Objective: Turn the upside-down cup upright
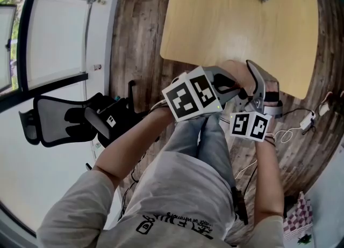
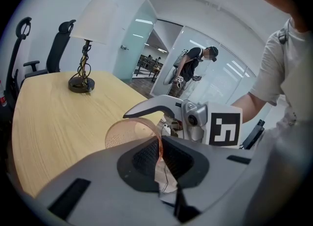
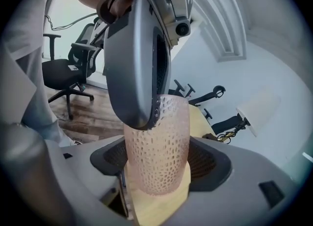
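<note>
The cup (image 2: 129, 134) is pink, translucent and dimpled. My left gripper (image 2: 160, 159) is shut on its rim, one jaw inside the mouth and one outside, and holds it just over the near edge of the wooden table (image 2: 54, 112). In the right gripper view the cup (image 3: 159, 151) stands lengthwise between the wide-set jaws of my right gripper (image 3: 159, 164). The pads sit close at its sides without visibly pressing. The left gripper's grey jaw (image 3: 132, 63) covers the cup's top end. In the head view both grippers meet at the table edge, left gripper (image 1: 232, 87) and right gripper (image 1: 259, 83), hiding the cup.
A table lamp (image 2: 88, 39) with a white shade stands at the table's far end. Black office chairs (image 1: 59, 121) stand on the wooden floor to the left. Cables and a white plug (image 1: 307, 121) lie on the floor at the right. A person (image 2: 188, 68) stands far off by a glass wall.
</note>
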Tool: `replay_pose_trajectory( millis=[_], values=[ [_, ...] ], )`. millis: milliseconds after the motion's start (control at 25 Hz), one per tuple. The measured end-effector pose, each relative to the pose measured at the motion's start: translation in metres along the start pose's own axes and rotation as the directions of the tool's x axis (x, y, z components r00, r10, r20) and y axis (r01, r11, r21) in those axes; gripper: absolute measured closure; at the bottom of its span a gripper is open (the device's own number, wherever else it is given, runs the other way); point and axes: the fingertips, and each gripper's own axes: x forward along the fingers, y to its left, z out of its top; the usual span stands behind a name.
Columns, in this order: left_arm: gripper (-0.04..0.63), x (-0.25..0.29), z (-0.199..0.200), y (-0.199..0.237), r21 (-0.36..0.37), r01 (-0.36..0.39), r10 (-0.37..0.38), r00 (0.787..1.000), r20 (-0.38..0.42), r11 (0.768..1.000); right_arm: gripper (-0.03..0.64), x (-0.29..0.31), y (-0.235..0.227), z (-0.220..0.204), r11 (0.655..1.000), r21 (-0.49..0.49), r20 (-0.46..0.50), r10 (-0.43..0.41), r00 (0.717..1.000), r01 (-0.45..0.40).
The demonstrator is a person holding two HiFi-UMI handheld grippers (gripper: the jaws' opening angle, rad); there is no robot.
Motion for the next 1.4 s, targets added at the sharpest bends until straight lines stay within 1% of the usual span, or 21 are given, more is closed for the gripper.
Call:
replay_pose_trajectory(
  millis=[200, 320, 400, 440, 520, 600, 640, 680, 720, 800, 840, 960, 1040, 1080, 1120, 1160, 1200, 1280, 1400],
  values=[
    [0.568, -0.002, 0.008, 0.000, 0.042, -0.036, 0.033, 0.997, 0.066, 0.998, 0.265, -0.002, -0.008, 0.001, 1.000, 0.017, 0.017, -0.026, 1.000, 0.026],
    [0.481, -0.007, 0.015, 0.000, 0.059, -0.045, 0.037, 0.991, 0.130, 0.997, 0.265, -0.001, -0.015, 0.003, 0.997, 0.069, 0.041, -0.042, 0.998, 0.040],
    [0.466, -0.012, 0.020, 0.000, 0.080, -0.060, 0.044, 0.982, 0.182, 0.995, 0.265, -0.001, -0.021, 0.004, 0.991, 0.127, 0.064, -0.056, 0.996, 0.048],
    [0.458, -0.016, 0.022, 0.001, 0.087, -0.074, 0.054, 0.975, 0.214, 0.993, 0.265, -0.001, -0.023, 0.004, 0.986, 0.160, 0.078, -0.065, 0.995, 0.052],
    [0.415, -0.023, 0.028, 0.005, 0.085, -0.113, 0.084, 0.954, 0.289, 0.990, 0.265, -0.001, -0.031, 0.004, 0.972, 0.226, 0.104, -0.082, 0.991, 0.057],
    [0.369, -0.031, 0.035, 0.011, 0.061, -0.151, 0.118, 0.922, 0.367, 0.987, 0.265, 0.000, -0.038, 0.003, 0.955, 0.291, 0.132, -0.093, 0.987, 0.051],
    [0.362, -0.035, 0.037, 0.015, 0.040, -0.161, 0.132, 0.907, 0.400, 0.986, 0.265, 0.000, -0.040, 0.003, 0.942, 0.333, 0.152, -0.097, 0.984, 0.041],
    [0.359, -0.038, 0.038, 0.018, 0.018, -0.166, 0.143, 0.894, 0.425, 0.986, 0.265, 0.000, -0.043, 0.003, 0.921, 0.388, 0.180, -0.105, 0.978, 0.027],
    [0.357, -0.040, 0.038, 0.023, -0.002, -0.168, 0.152, 0.885, 0.441, 0.986, 0.265, 0.001, -0.046, 0.003, 0.888, 0.459, 0.214, -0.119, 0.970, 0.008],
    [0.348, -0.040, 0.037, 0.030, -0.028, -0.169, 0.163, 0.877, 0.452, 0.985, 0.265, 0.000, -0.054, 0.000, 0.796, 0.604, 0.269, -0.157, 0.950, -0.039],
    [0.342, -0.039, 0.036, 0.034, -0.034, -0.170, 0.167, 0.876, 0.453, 0.985, 0.265, -0.002, -0.056, -0.003, 0.756, 0.652, 0.284, -0.170, 0.944, -0.060],
    [0.330, -0.035, 0.038, 0.038, -0.046, -0.161, 0.163, 0.867, 0.472, 0.986, 0.265, -0.005, -0.059, -0.010, 0.683, 0.721, 0.333, -0.195, 0.922, -0.116],
    [0.325, -0.034, 0.043, 0.040, -0.056, -0.147, 0.155, 0.855, 0.495, 0.988, 0.265, -0.007, -0.062, -0.015, 0.608, 0.778, 0.365, -0.232, 0.901, -0.159],
    [0.325, -0.032, 0.045, 0.041, -0.058, -0.142, 0.152, 0.852, 0.500, 0.988, 0.265, -0.007, -0.064, -0.018, 0.569, 0.803, 0.374, -0.251, 0.893, -0.177],
    [0.325, -0.030, 0.046, 0.042, -0.057, -0.137, 0.147, 0.853, 0.501, 0.989, 0.265, -0.007, -0.065, -0.020, 0.540, 0.820, 0.377, -0.265, 0.887, -0.188],
    [0.325, -0.028, 0.046, 0.043, -0.056, -0.131, 0.141, 0.854, 0.501, 0.990, 0.265, -0.006, -0.065, -0.022, 0.524, 0.829, 0.378, -0.272, 0.885, -0.193],
    [0.325, -0.025, 0.047, 0.044, -0.055, -0.124, 0.135, 0.854, 0.502, 0.991, 0.265, -0.005, -0.064, -0.024, 0.519, 0.832, 0.377, -0.273, 0.885, -0.195],
    [0.325, -0.019, 0.049, 0.046, -0.056, -0.114, 0.127, 0.855, 0.503, 0.992, 0.265, -0.001, -0.060, -0.026, 0.519, 0.832, 0.377, -0.269, 0.887, -0.196],
    [0.325, -0.009, 0.048, 0.049, -0.057, -0.104, 0.119, 0.860, 0.496, 0.993, 0.265, 0.002, -0.053, -0.026, 0.533, 0.824, 0.376, -0.259, 0.890, -0.193]
  ],
)
